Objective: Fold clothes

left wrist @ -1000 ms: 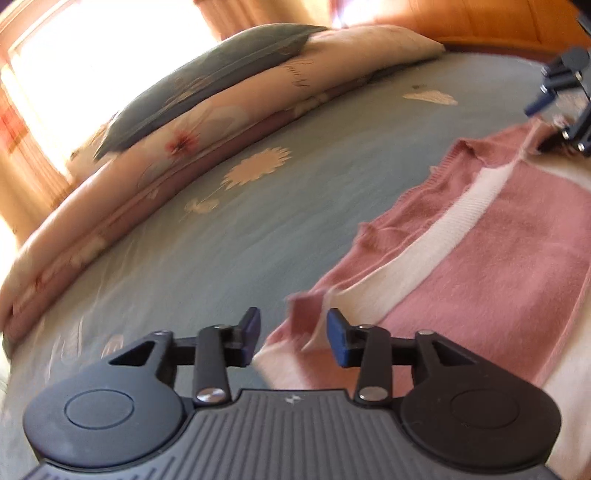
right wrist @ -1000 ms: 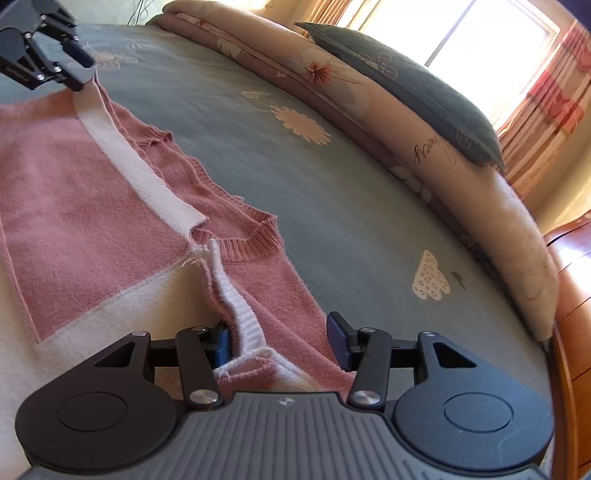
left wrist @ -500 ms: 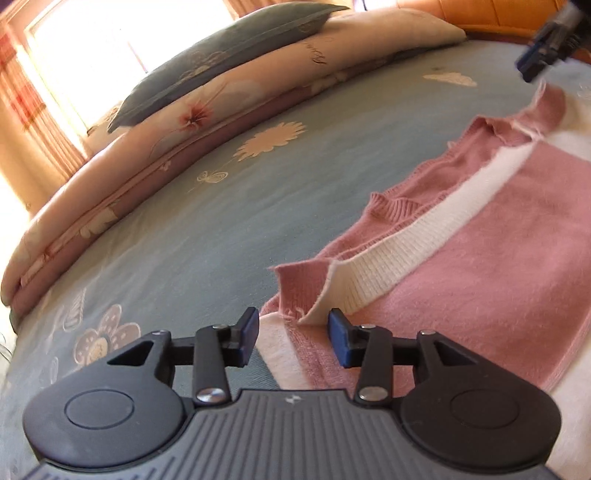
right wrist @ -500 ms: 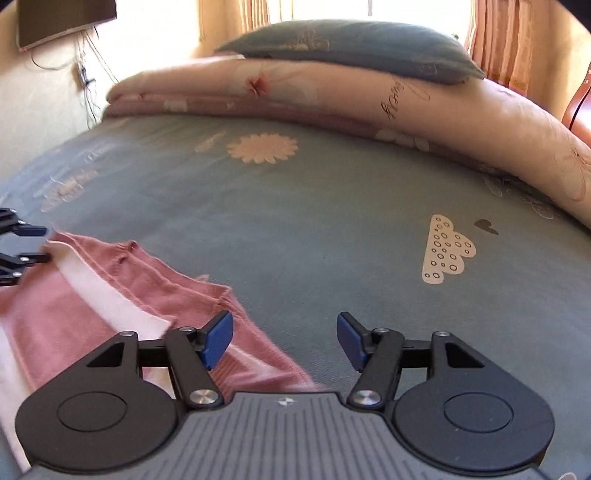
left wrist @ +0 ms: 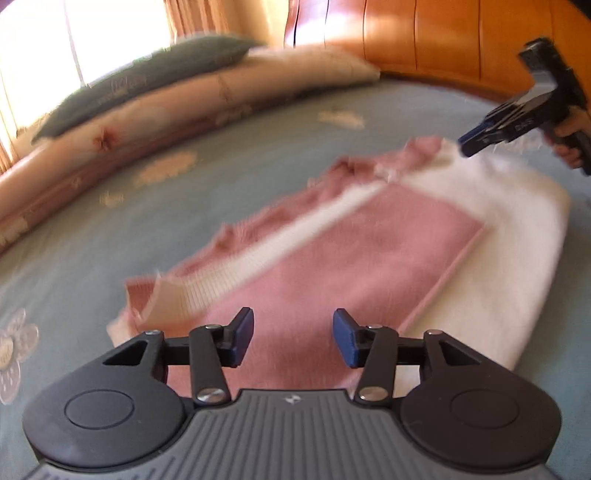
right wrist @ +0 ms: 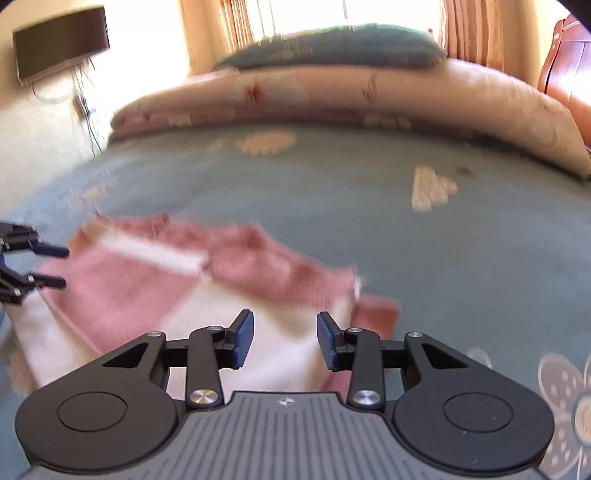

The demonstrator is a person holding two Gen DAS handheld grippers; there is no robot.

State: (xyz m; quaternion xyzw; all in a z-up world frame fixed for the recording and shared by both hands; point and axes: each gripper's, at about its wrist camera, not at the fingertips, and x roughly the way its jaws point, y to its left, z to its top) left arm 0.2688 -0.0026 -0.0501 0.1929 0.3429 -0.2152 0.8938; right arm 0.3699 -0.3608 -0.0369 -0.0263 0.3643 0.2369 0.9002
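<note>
Left tongs (left wrist: 293,341): jaws part open, having just widened. Nothing is gripped; the blue pads (left wrist: 242,341) stand above the near pink panel of the sweater (left wrist: 332,266) without pressing on it.

Right tongs (right wrist: 284,341): jaws part open, having just narrowed. Nothing is gripped; the pads hang over the white part of the sweater (right wrist: 236,295), clear of the cloth.

The sweater lies on the bed (left wrist: 192,206), partly folded. In the left view a pink panel with a white ribbed band lies on top of a white layer, which shows along the right side. The far pink edge is rumpled. A near-left corner is turned up.

In the left view the right tongs (left wrist: 476,138) appear at the far right, held by a hand (left wrist: 570,142), tips just beside the far white corner of the sweater. Contact cannot be told. In the right view the left tongs (right wrist: 55,266) appear at the left edge, fingers apart, just beside the pink edge.

Beyond the sweater: blue flowered bed sheet, then a rolled quilt (right wrist: 369,99) with a grey pillow (right wrist: 332,48) on it, then curtains (right wrist: 472,33) and a bright window. A wooden headboard (left wrist: 424,40) stands behind the bed.

Both views are motion-blurred.
</note>
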